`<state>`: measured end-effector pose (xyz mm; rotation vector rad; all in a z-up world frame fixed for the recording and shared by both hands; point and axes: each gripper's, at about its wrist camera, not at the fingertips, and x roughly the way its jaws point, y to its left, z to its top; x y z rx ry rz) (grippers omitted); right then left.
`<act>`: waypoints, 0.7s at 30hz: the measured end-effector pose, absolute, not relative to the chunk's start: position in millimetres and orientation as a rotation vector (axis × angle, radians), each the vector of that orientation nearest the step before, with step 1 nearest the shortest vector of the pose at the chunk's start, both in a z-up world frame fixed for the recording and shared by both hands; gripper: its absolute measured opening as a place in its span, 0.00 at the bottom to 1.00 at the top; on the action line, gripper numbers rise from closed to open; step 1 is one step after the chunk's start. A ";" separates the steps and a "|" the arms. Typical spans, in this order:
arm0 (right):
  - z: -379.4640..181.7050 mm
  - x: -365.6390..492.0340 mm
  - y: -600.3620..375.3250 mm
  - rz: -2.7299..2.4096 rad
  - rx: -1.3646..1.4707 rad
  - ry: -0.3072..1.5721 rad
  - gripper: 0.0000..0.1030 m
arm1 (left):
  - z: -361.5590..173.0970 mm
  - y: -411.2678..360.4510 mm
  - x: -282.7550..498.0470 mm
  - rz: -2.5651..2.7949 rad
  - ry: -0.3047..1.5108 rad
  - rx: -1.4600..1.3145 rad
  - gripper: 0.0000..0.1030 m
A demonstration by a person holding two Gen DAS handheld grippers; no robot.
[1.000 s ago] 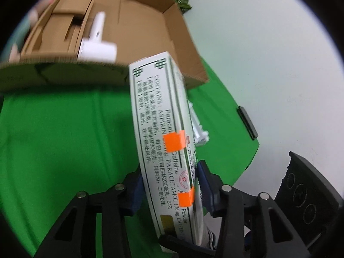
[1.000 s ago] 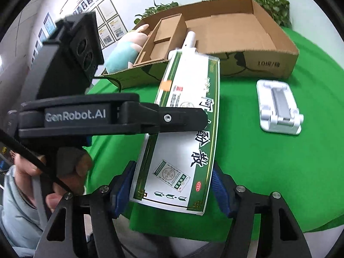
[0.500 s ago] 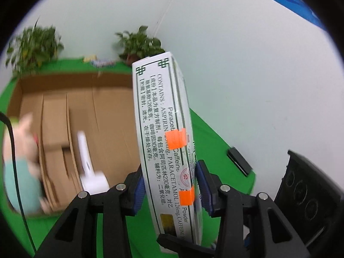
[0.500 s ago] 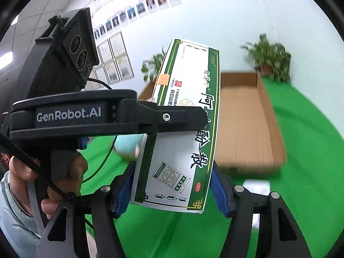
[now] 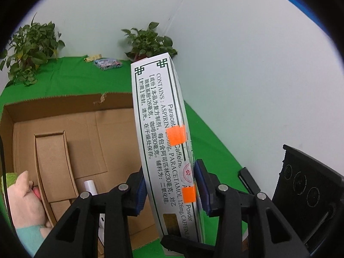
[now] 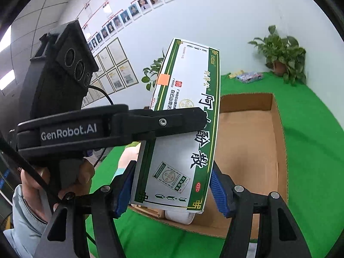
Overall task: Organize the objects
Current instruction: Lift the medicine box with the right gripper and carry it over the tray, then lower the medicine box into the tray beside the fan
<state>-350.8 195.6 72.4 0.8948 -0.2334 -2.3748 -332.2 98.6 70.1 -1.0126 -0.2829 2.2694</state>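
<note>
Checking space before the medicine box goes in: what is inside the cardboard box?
Inside the cardboard box: a cardboard divider, a white stand and mostly bare floor. The medicine box and hand-held grippers cover the near side.

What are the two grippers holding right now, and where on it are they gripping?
Both hold one medicine box. The left gripper pinches its two broad faces near the lower end; the right gripper clamps its long side edges, also near the lower end.

We see a pale wall (image 6: 236, 17) with rows of framed portraits (image 6: 133, 10) at far left, and potted plants (image 6: 281, 51) along the green-covered bench (image 6: 311, 129).
</note>
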 end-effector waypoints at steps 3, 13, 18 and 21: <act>46.8 -366.6 194.6 -2.347 0.966 -0.227 0.60 | 39.0 98.9 -343.6 2.246 -0.295 -1.096 0.38; -65.0 -393.9 203.2 -2.203 1.229 -0.367 0.59 | -68.4 107.6 -364.4 2.160 -0.332 -1.360 0.38; -86.5 -404.6 202.2 -2.202 1.307 -0.347 0.59 | -83.3 117.2 -370.2 2.143 -0.301 -1.402 0.38; -94.2 -412.0 202.6 -2.191 1.334 -0.342 0.58 | -86.7 119.3 -371.5 2.146 -0.280 -1.423 0.40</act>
